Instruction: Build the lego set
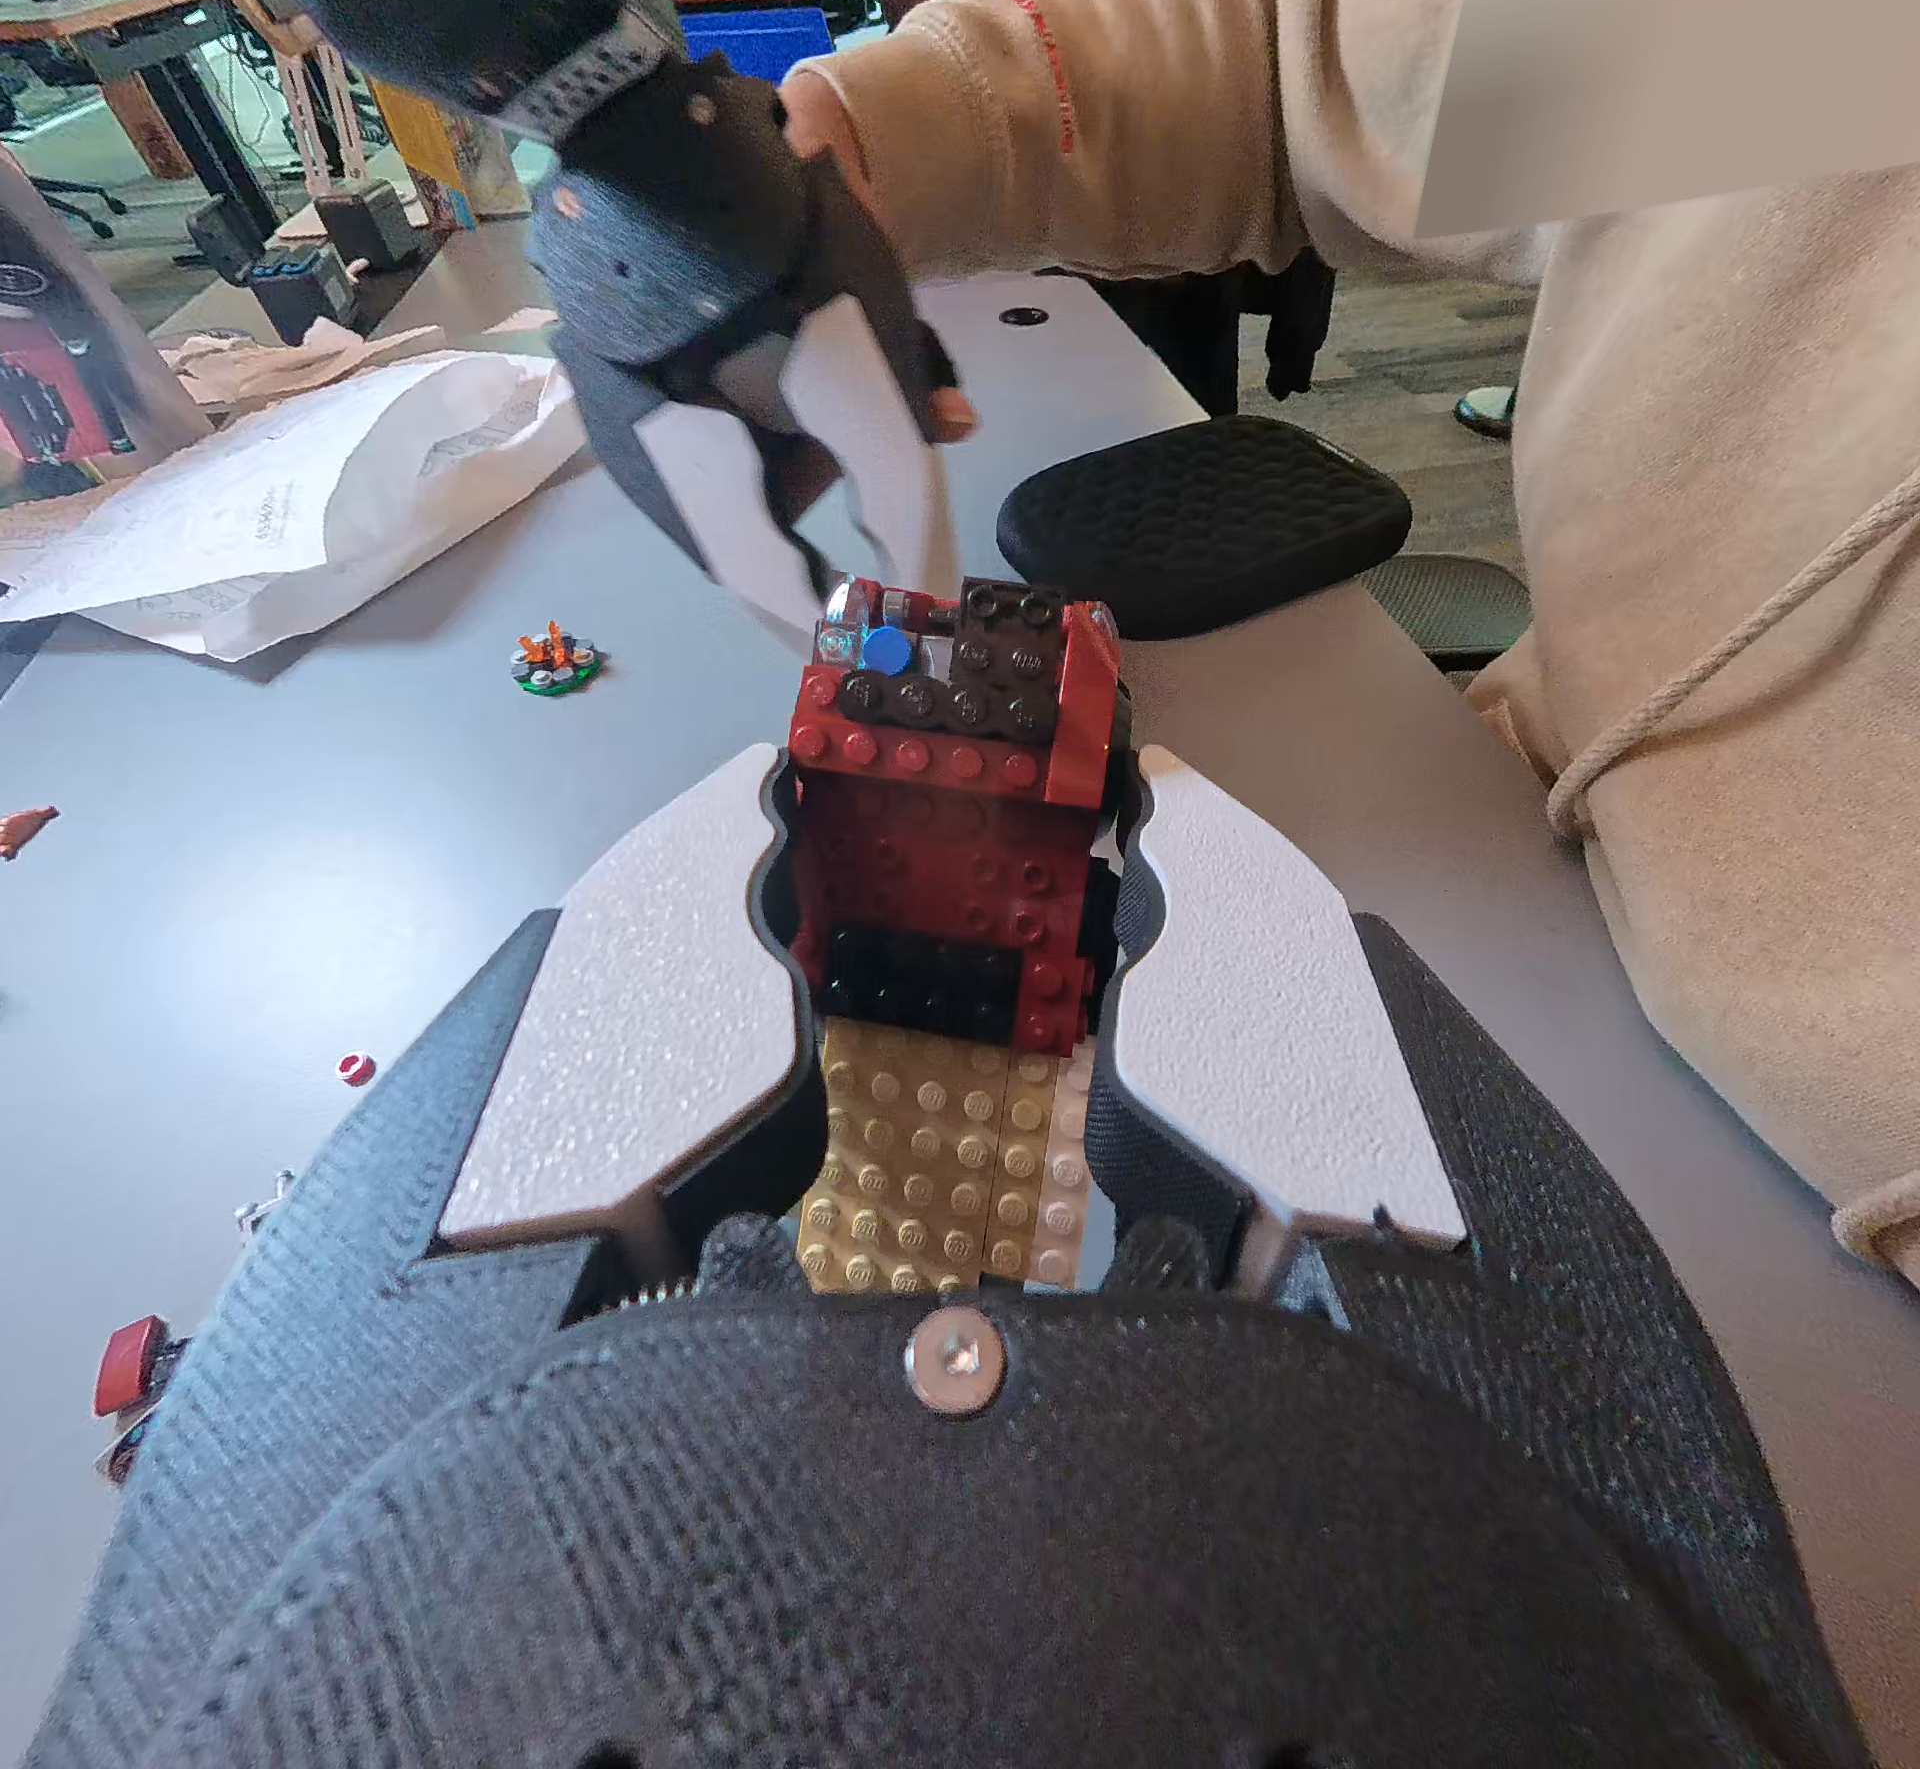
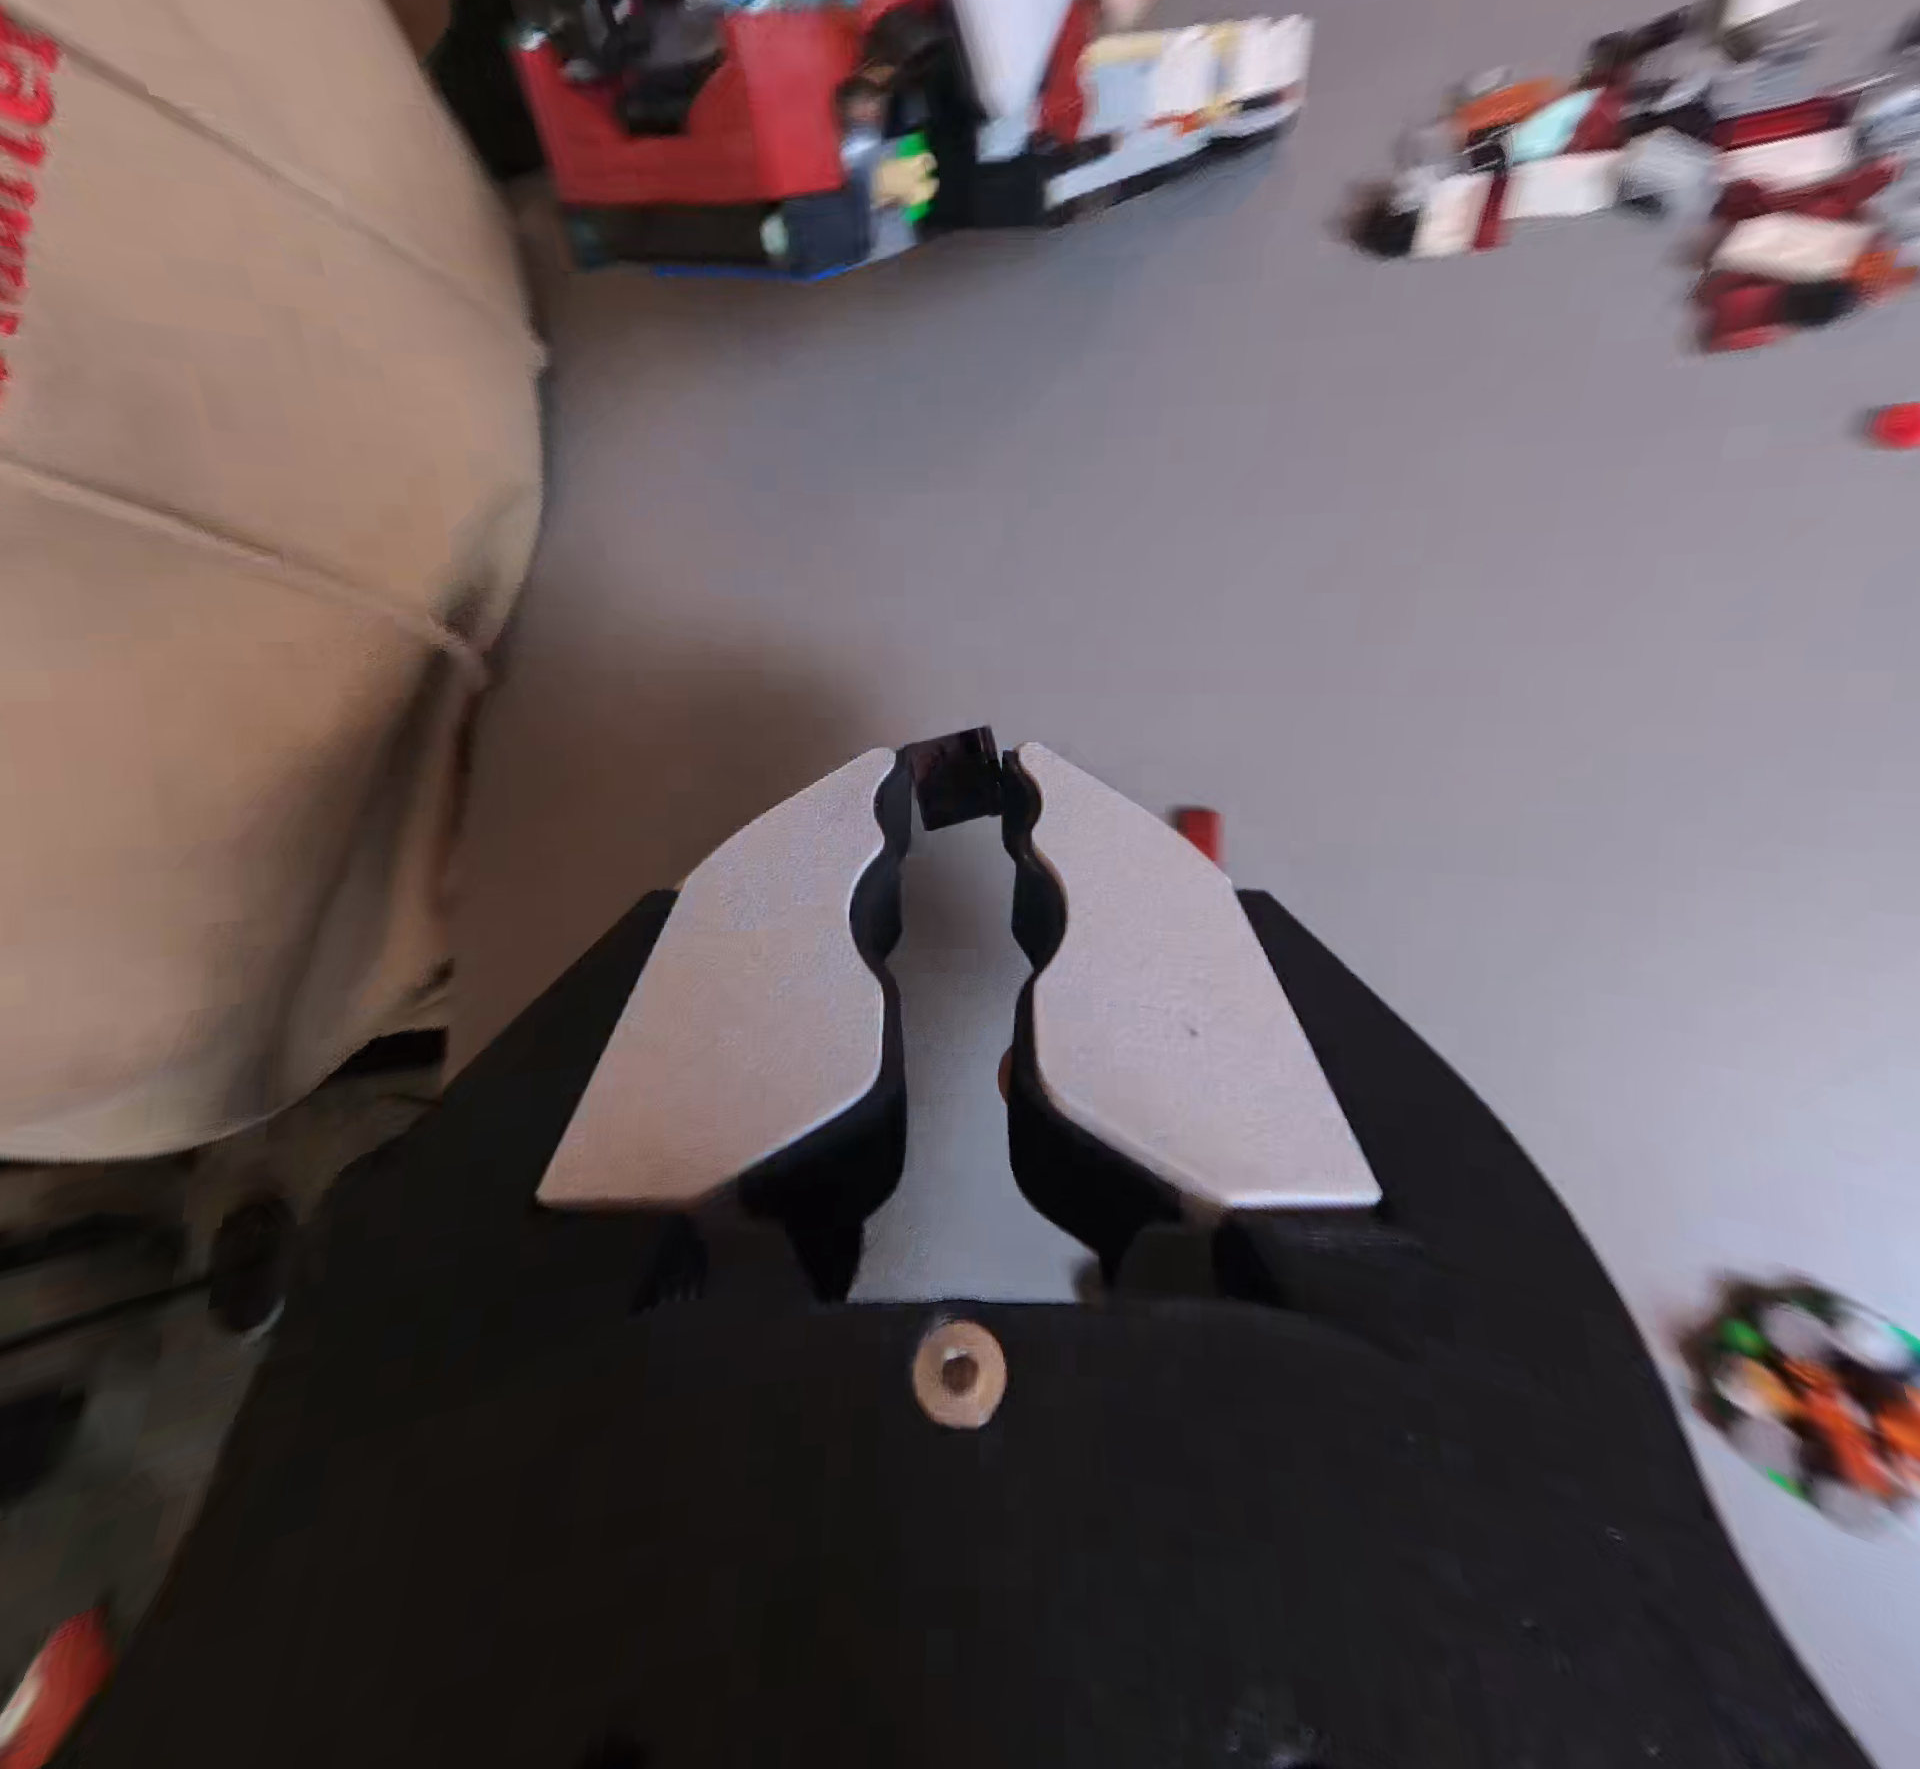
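Left wrist view: left gripper (image 1: 961, 774) is clamping a dark red brick build (image 1: 940, 846) between its fingers; right gripper (image 2: 958, 769) is pinching a small black brick (image 2: 956, 779) at its fingertips.

Grey surface (image 1: 260, 888). On it: crumpled paper (image 1: 312, 493), small green-orange brick disc (image 1: 558, 659), loose red bits (image 1: 355, 1067). Brick clusters (image 2: 1714, 161) lie farther off, blurred.

A dark red brick model (image 1: 940, 846) with tan studded base, a small black brick (image 2: 956, 777), grey table (image 2: 1351, 576).

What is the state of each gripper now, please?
Left gripper: closed on the red brick model.
Right gripper: closed on a small dark brick.
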`<state>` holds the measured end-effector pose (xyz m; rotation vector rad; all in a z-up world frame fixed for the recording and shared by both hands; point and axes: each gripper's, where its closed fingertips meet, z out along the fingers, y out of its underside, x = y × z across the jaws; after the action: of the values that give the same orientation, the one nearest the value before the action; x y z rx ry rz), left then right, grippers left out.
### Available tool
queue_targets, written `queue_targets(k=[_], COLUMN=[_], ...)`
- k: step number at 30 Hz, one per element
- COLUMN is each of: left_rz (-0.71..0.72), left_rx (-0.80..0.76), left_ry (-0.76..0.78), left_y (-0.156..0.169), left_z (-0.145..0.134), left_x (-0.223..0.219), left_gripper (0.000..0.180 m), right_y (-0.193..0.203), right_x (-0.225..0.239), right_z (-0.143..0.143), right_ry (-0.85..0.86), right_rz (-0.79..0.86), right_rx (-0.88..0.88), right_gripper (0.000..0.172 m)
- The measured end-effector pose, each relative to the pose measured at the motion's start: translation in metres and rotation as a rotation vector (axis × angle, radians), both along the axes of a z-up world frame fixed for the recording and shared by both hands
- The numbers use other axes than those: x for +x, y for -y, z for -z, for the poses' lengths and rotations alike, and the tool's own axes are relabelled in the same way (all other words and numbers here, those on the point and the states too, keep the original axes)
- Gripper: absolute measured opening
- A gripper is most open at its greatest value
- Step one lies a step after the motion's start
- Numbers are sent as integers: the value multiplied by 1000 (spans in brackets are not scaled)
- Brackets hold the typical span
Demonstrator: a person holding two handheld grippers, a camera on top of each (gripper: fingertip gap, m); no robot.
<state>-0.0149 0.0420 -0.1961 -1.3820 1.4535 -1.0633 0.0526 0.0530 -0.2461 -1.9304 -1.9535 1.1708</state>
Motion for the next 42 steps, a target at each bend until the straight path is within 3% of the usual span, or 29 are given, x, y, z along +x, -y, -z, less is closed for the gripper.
queue_targets(k=[4, 8, 13, 17, 22, 26, 30, 31, 34, 37, 40, 42], left_rz=[-9, -20, -25, -24, -29, -29, -29, -29, -31, -38, -44, -44], left_rx=[27, 44, 38, 33, 47, 53, 63, 65, 71, 69, 71, 73], left_ry=[-37, -63, -68, -80, -83, -85, -94, -96, -99, -96, -104, -109], left_y=[2, 3, 2, 2, 1, 2, 3, 3, 3, 2, 0, 0], left_z=[4, 9, 13, 17, 18, 18, 20, 20, 20, 19, 22, 23], left_x=[1, 0, 0, 0, 1, 2, 3, 3, 3, 2, 2, 2], left_gripper=[59, 59, 59, 60, 59, 60, 60, 60, 60, 60, 60, 60], right_y=[48, 48, 11, 24, 37, 42, 39, 40, 30, 2, -11, 11], right_x=[-3, -8, -16, -6, 5, 2, -4, -6, -3, 11, 25, 14], right_z=[30, 48, 37, 23, 45, 53, 56, 56, 54, 40, 28, 26], right_ry=[152, 218, 127, 58, 125, 170, 203, 206, 237, 295, 435, 367], right_rz=[-151, -170, -34, -20, 157, 355, 430, 428, 402, 333, 70, -62], right_rx=[-19, 58, 283, 350, 415, 370, 393, 392, 484, 789, 1170, 1181], right_gripper=[17, 20, 26, 22, 24, 26, 27, 19, 18, 18, 22, 27])
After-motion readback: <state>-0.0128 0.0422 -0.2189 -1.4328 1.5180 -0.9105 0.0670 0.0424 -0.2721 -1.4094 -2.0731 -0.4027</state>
